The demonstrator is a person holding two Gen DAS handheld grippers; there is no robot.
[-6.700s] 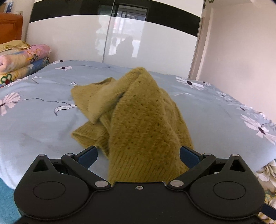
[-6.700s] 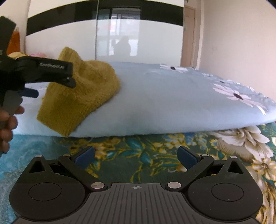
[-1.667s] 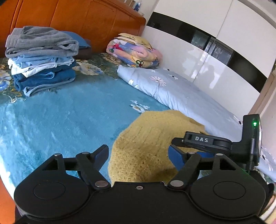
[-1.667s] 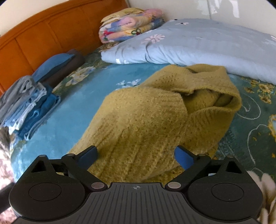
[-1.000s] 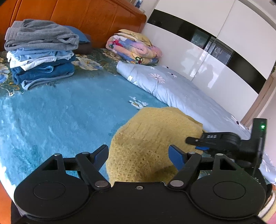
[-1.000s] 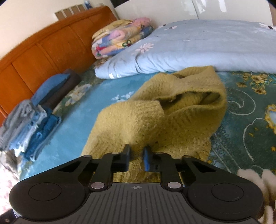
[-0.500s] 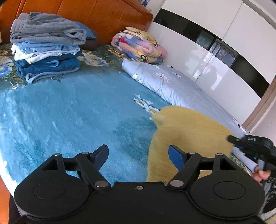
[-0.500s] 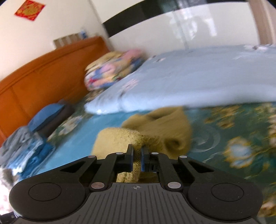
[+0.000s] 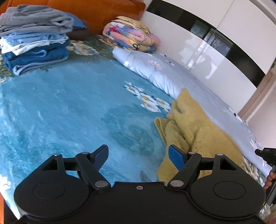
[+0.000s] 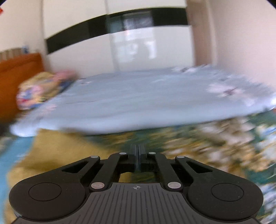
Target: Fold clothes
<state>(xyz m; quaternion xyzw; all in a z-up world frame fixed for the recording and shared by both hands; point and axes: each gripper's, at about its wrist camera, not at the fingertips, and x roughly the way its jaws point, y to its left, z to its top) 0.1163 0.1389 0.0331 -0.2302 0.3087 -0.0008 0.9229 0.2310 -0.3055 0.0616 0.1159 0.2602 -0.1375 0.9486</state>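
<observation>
A mustard knit sweater (image 9: 198, 131) lies crumpled on the blue floral bedspread (image 9: 60, 103), to the right of my left gripper (image 9: 138, 153). That gripper is open, with only bedspread between its blue pads; its right finger is close to the sweater's edge. In the blurred right wrist view my right gripper (image 10: 138, 151) is shut, and I see no cloth between the tips. The sweater (image 10: 57, 151) spreads to its lower left and under its body. The right gripper's tip (image 9: 266, 153) shows at the far right of the left wrist view, just past the sweater.
A stack of folded clothes (image 9: 34, 39) sits by the orange headboard (image 9: 103, 13). A rolled floral quilt (image 9: 132, 36) and a pale blue duvet (image 9: 172, 75) lie along the far side, in front of a glossy white wardrobe (image 9: 207, 48). A hand (image 9: 270, 179) holds the right gripper.
The sweater has been drawn right, away from the left gripper, and now lies stretched out. The right gripper shut a second ago and has swung up and right; its view is blurred.
</observation>
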